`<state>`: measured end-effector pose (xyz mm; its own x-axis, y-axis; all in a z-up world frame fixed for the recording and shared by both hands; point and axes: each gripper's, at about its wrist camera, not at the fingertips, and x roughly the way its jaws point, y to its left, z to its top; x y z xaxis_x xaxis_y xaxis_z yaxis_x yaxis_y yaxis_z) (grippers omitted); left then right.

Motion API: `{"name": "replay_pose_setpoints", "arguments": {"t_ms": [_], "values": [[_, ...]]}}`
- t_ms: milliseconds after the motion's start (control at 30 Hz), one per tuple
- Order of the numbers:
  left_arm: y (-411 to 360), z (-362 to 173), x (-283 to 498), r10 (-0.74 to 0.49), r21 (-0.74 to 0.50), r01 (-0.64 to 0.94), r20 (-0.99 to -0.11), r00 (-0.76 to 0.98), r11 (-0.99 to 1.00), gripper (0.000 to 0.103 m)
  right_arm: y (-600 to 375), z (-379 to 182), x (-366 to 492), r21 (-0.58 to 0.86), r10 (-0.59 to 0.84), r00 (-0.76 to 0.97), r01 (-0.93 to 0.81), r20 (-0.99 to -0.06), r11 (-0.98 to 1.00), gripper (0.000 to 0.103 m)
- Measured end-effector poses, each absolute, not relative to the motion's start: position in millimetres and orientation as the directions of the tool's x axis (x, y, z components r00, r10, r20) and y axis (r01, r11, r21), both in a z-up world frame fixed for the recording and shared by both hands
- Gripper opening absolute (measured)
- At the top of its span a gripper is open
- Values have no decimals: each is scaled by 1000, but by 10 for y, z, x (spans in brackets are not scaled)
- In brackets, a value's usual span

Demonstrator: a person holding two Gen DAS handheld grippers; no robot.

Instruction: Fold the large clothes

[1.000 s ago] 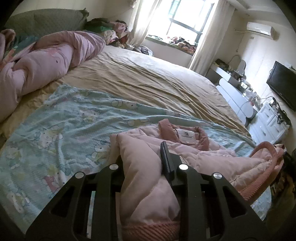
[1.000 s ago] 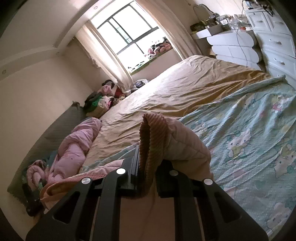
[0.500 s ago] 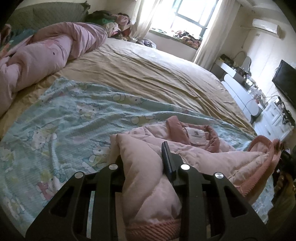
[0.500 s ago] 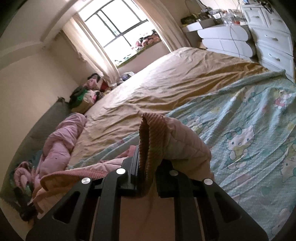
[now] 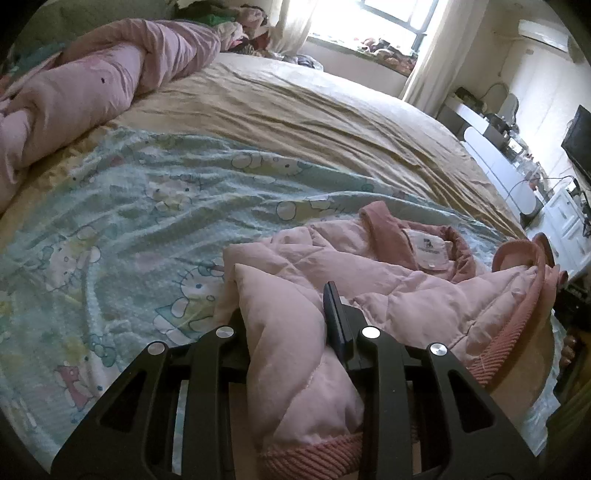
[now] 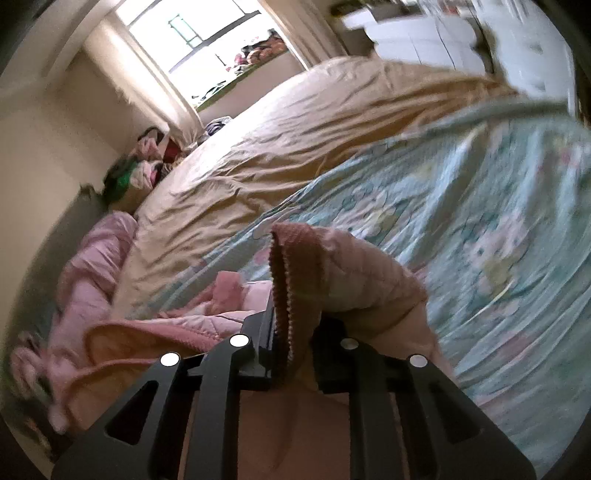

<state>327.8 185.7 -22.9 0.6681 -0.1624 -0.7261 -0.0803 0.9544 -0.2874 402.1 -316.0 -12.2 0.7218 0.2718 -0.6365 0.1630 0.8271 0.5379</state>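
Left claw (image 5: 284, 325): clamped on a thick fold of the pale pink quilted puffer jacket (image 5: 388, 291), the padding bulging up between the black fingers.
Right claw (image 6: 291, 350): clamped on the jacket's darker pink ribbed hem band (image 6: 286, 291), which stands up between the fingers; its jaws have just been easing apart a little, though the pads look to be on the band.
Jacket position: bunched and half lifted over the near part of the bed, collar and white neck label (image 5: 428, 251) facing up, one ribbed cuff (image 5: 517, 254) curling at the far side.
Surface beneath: light blue cartoon-print blanket (image 5: 140, 229) spread over a tan bedsheet (image 5: 314, 110); the blanket is rumpled but open enough to take the fold.
Surroundings: long rolled pink duvet (image 5: 92, 85) well apart by the headboard side, bright window (image 6: 207, 33) beyond the foot of the bed.
Step in hand: probably carrying the gripped edge over and laying it down onto the body of the jacket.
Doing it well: keep both claws level with each other so the edge lands straight; lower until the padding rests on the jacket before letting go; release both sides together so the puffy fabric does not spring back.
Risk: the ribbed band may slip from the right claw early, leaving a skewed fold.
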Motion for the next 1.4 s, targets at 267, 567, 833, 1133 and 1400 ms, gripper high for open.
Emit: {"name": "replay_pose_setpoints", "arguments": {"t_ms": [267,567,833,1133,1400], "values": [[1867,-274,3306,-172,-294,-76,-728,663,953,22,-3312,164,3799,694,413,785,30,-462,719,82],[1827,-184,3311,-175,-314,-93,-725,666,945,40,-2644,-299,3524,366,301,627,-26,-719,930,82],[1708,233,3196,-206,-328,-38,-674,710,944,81,-2536,-496,3542,272,237,629,-42,-740,961,92],[1812,731,2832,-144,-310,-34,-532,835,950,94,-2515,-486,3555,268,246,643,-65,-725,961,93],[2118,378,2805,-45,-246,-134,-609,792,960,94,-2732,-210,3308,233,190,721,-41,-667,972,93]]}}
